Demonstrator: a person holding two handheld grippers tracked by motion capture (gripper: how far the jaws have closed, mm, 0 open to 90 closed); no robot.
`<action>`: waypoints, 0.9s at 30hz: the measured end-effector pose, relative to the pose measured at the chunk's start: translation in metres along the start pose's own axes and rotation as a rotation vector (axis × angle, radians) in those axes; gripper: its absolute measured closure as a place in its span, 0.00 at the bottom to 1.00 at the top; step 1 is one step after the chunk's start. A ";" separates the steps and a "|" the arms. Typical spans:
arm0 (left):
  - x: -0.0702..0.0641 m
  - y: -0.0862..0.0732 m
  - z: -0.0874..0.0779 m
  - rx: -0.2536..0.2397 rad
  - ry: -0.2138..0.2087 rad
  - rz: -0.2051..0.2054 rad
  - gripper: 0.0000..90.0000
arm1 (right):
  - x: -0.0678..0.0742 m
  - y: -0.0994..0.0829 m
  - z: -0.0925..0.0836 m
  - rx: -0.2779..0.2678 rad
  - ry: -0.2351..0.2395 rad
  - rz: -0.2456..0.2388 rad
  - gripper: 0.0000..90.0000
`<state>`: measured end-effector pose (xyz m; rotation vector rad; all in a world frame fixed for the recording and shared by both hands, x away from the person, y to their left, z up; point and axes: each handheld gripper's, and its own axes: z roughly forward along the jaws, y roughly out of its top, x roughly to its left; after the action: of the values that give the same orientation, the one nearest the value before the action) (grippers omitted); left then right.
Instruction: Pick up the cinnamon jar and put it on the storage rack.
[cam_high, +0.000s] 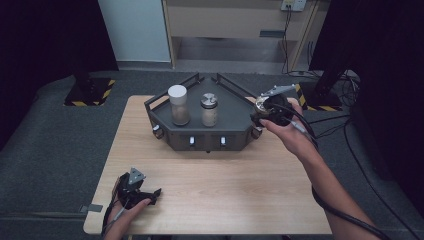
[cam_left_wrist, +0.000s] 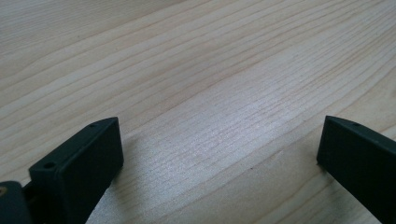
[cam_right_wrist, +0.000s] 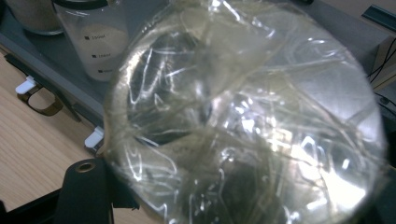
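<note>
Clear, crinkled film over a round jar (cam_right_wrist: 243, 116) presses right up to the lens in the right gripper view, where the right gripper (cam_right_wrist: 224, 196) is clenched on that jar. From above, this gripper (cam_high: 265, 111) holds the jar (cam_high: 261, 104) at the right end of the dark metal tray (cam_high: 235, 131), just over its right rim, so the jar is lifted rather than standing. Two jars stand inside the tray: a white-lidded jar (cam_high: 178, 105) left of centre and a metal-lidded jar (cam_high: 209, 110) just beside it, each partly filled with pale powder; that makes three jars counted. One tray sits at the bench's (cam_high: 210, 190) far edge. Two grippers are in hand: the left gripper (cam_high: 156, 195) rests near the bench's near left corner, jaws spread apart over bare wood with nothing between them.
</note>
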<state>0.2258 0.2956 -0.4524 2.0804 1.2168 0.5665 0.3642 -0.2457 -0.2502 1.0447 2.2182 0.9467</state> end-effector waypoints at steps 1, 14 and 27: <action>0.000 0.000 0.000 0.000 0.000 0.000 0.00 | 0.000 0.002 0.002 0.001 0.001 -0.002 0.34; 0.000 0.000 0.000 -0.001 0.000 -0.002 0.00 | 0.005 0.015 0.021 0.018 0.002 -0.006 0.34; 0.000 0.000 0.000 -0.001 0.000 0.000 0.00 | 0.006 0.026 0.032 0.023 -0.005 0.010 0.34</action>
<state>0.2257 0.2956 -0.4527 2.0793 1.2160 0.5674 0.3945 -0.2165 -0.2513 1.0687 2.2272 0.9239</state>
